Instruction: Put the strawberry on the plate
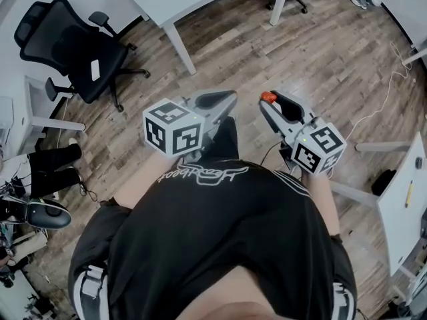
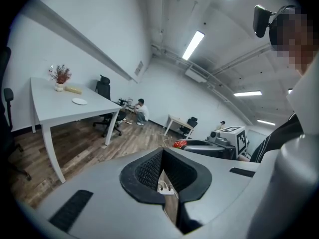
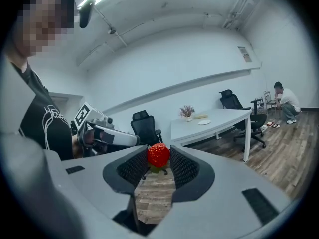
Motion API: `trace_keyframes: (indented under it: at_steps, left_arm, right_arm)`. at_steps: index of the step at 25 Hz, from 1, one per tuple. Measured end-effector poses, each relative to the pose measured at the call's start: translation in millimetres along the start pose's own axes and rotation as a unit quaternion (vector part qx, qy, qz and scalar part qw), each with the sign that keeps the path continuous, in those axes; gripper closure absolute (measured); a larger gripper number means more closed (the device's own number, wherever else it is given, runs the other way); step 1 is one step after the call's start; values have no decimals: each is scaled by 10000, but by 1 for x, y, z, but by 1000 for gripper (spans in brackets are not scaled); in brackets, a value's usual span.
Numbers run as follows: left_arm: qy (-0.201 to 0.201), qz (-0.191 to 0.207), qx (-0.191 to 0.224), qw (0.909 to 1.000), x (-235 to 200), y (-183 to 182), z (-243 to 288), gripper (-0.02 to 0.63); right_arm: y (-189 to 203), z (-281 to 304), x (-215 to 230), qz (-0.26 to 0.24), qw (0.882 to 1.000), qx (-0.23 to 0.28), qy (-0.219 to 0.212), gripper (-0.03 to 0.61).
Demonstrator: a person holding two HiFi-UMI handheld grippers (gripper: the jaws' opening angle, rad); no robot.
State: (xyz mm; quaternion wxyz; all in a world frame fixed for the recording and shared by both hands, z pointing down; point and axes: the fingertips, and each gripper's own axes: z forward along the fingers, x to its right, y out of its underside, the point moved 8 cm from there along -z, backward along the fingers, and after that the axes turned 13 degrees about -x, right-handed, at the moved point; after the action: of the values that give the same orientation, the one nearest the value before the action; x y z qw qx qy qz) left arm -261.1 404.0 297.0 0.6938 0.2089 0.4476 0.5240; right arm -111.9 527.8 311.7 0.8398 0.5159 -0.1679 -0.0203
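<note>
In the head view, the right hand-held gripper (image 1: 272, 101) grips a small red strawberry (image 1: 268, 97) at its tips, above the wooden plank floor (image 1: 220, 52). In the left gripper view, the left hand-held gripper (image 2: 163, 158) is closed with nothing in it. What is probably a small white round plate (image 2: 79, 101) lies on a distant long white counter (image 2: 50, 106). In the right gripper view, both pads press the strawberry.

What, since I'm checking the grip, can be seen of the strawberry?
The strawberry is small, bright red and dimpled, with green leaves on its underside. It is pinched near the tips of the right gripper, between its ribbed black pads, and held in the air over the wooden floor. Nothing else touches it.
</note>
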Motion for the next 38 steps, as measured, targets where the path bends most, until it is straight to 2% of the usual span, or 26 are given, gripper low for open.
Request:
trace_keyframes:
  at_steps: [10,17,29,38]
  left_arm:
    - [154,-83,24,9998,-39,-20,35,607]
    - [208,-165,-70,9996,-100,-57,65,607]
    - [161,-527,-133,9984,-253,-170,125,607]
    - [-125,-574,21,9983,-355,-259,148,607]
  right_arm:
    - [-9,20,45,124,9998,19,163,446]
    - [-34,64,102,257,9994,-19,215,446]
    - [-126,174,238,422,9986,-257,162,446]
    - [-205,257,326,275,9993,-254,-50,446]
